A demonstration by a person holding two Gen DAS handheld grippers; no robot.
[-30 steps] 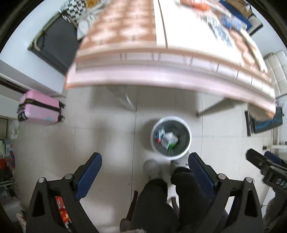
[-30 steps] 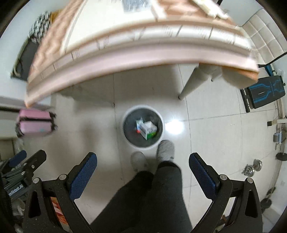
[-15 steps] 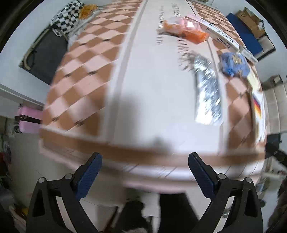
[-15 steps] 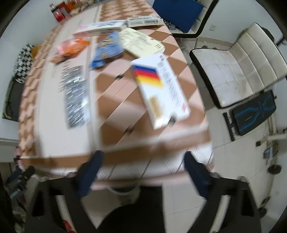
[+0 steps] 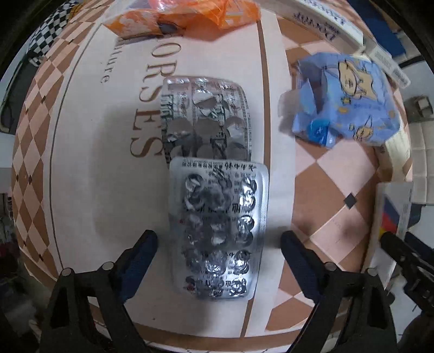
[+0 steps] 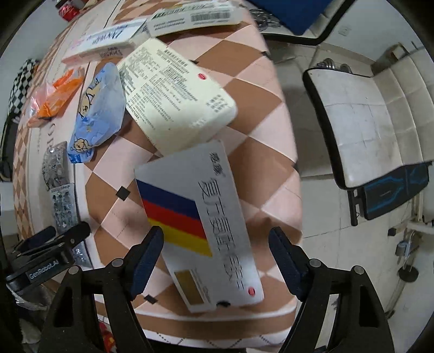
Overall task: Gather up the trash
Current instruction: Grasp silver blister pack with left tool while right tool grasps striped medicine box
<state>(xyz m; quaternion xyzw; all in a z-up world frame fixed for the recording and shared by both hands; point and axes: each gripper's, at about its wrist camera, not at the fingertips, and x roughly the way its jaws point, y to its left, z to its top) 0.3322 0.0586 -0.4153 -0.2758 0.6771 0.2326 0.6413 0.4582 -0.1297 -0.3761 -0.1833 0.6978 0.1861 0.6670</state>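
Silver foil marks two emptied blister packs: the near blister pack (image 5: 218,230), cells crushed, lies between the spread fingers of the left gripper (image 5: 218,244) on the checked tablecloth (image 5: 81,163), its far end overlapping the second blister pack (image 5: 206,116) at 12 o'clock; one blue wrapper (image 5: 344,100) lies at 2 o'clock, one orange wrapper (image 5: 184,16) at 12. The right wrist view alone shows the white striped box (image 6: 200,225) whole, between the spread fingers of the right gripper (image 6: 215,249), the cream box (image 6: 176,92) at 12 o'clock, two long boxes beyond, and one white chair (image 6: 360,130) at 2 o'clock.
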